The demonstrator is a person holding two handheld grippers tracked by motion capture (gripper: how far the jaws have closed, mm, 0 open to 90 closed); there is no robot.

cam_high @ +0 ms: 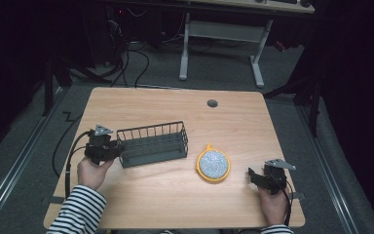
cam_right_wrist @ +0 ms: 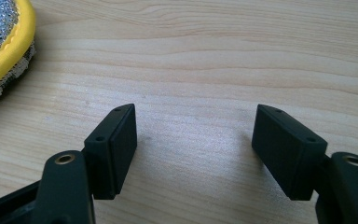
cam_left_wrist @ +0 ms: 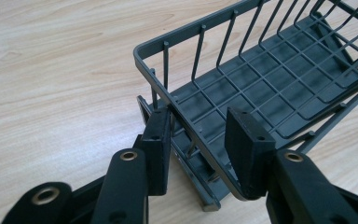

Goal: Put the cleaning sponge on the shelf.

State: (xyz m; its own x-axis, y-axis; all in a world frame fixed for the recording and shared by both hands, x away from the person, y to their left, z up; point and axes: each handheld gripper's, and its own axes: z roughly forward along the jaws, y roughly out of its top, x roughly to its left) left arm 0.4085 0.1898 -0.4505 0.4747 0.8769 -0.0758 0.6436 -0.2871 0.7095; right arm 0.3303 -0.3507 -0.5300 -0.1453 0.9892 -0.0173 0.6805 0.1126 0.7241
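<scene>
A dark grey wire basket (cam_high: pixel 151 144) stands empty at the table's middle left. My left gripper (cam_high: pixel 117 148) is at its left end. In the left gripper view the jaws straddle the basket's (cam_left_wrist: pixel 261 84) end wall at the corner, one pad outside against the wires and the other inside against the rim, so my left gripper (cam_left_wrist: pixel 204 140) is shut on it. A round scrubber (cam_high: pixel 213 164) with a yellow rim and a silvery top lies right of the basket. My right gripper (cam_high: pixel 252 176) rests low near the front right edge, open over bare wood (cam_right_wrist: pixel 193 149), with the scrubber (cam_right_wrist: pixel 0 42) off to its left.
The wooden table (cam_high: pixel 175 195) has a small round cable hole (cam_high: pixel 212 103) near its far edge. Beyond the table stands the white frame of another desk (cam_high: pixel 221 44), with cables on the grey floor.
</scene>
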